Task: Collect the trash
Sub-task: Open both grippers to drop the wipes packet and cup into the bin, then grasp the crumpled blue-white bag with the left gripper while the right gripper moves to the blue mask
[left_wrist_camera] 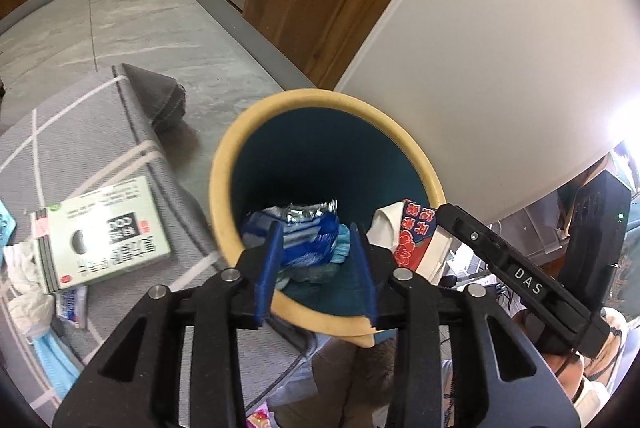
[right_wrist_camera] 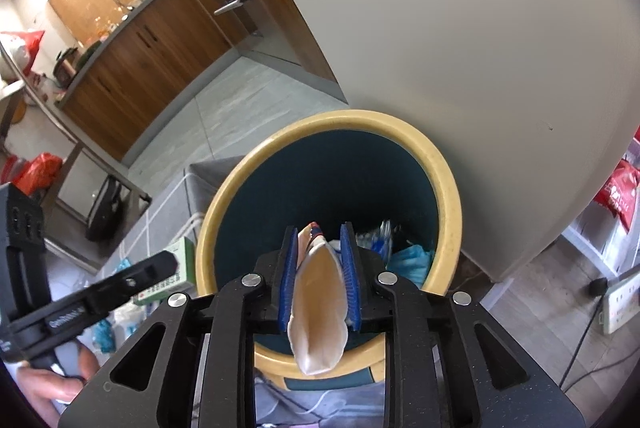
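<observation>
The left gripper (left_wrist_camera: 316, 270) is positioned over the mouth of the trash bin (left_wrist_camera: 224, 188), a round container with a yellow rim and dark teal inner wall. Its blue fingers (left_wrist_camera: 269, 268) are spread and nothing is pinched between them. Directly beyond them, inside the bin, lies a crumpled blue-and-white wrapper (left_wrist_camera: 308, 248) with a silver foil lining.

The right gripper (right_wrist_camera: 319, 278) is also over the bin (right_wrist_camera: 444, 196), at the near part of the rim. Its blue fingers (right_wrist_camera: 289, 276) are on either side of a flattened paper cup (right_wrist_camera: 320, 302), whose tan interior faces the camera. The fingers are close against both sides of the cup; whether they press on it cannot be told. In the left wrist view the cup (left_wrist_camera: 412, 240) shows a red-and-blue printed outer wall and sits at the right side of the bin opening.

The bin stands on the floor beside a white wall panel (right_wrist_camera: 440, 28). Left of the bin, on a grey rug (left_wrist_camera: 100, 132), remain a green-and-white carton (left_wrist_camera: 108, 232), crumpled white tissue (left_wrist_camera: 24, 276) and a light blue item (left_wrist_camera: 52, 360).
</observation>
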{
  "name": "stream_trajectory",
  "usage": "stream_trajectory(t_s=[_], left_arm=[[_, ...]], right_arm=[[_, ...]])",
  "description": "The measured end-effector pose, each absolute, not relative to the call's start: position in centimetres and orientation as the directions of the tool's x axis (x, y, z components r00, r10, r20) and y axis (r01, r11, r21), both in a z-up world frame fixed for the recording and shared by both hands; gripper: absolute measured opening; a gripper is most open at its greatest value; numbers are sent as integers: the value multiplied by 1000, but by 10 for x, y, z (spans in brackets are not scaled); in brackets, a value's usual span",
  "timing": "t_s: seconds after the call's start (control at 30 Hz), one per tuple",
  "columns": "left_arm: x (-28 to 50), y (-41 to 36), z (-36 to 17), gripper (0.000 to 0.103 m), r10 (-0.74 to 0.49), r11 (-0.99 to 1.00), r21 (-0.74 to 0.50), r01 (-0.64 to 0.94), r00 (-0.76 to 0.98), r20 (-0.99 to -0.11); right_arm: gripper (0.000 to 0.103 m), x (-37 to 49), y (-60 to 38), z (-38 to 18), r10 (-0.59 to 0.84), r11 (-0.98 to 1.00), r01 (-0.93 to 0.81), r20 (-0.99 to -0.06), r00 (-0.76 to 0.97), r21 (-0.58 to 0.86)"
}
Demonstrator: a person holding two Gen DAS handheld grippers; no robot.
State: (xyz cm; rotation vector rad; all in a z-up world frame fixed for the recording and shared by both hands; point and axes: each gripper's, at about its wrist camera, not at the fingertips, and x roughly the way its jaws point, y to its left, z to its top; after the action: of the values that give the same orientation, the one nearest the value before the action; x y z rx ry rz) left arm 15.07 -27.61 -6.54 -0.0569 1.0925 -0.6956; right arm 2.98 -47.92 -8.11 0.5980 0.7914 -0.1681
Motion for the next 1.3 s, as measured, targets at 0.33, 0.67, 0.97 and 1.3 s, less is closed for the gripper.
stream_trajectory(t_s=[0.33,0.67,0.97,1.3], left_arm=[[154,-225,-46,55,-515,826,-336,453,361,-778],[154,-149,-40,72,-442,882,-284,376,452,-775],[147,-68,-42,76,-365,929,-266,257,511,-778],[133,36,-49,77,-230,970,-235,65,561,-795]], right_arm=[[40,34,-468,-71,72,841,335,-700,710,426],[55,38,-443,-61,87,874,279,-693,716,398],[63,49,-410,-56,119,899,222,-697,708,379],[70,60,-366,-53,170,918,147,-701,692,368]])
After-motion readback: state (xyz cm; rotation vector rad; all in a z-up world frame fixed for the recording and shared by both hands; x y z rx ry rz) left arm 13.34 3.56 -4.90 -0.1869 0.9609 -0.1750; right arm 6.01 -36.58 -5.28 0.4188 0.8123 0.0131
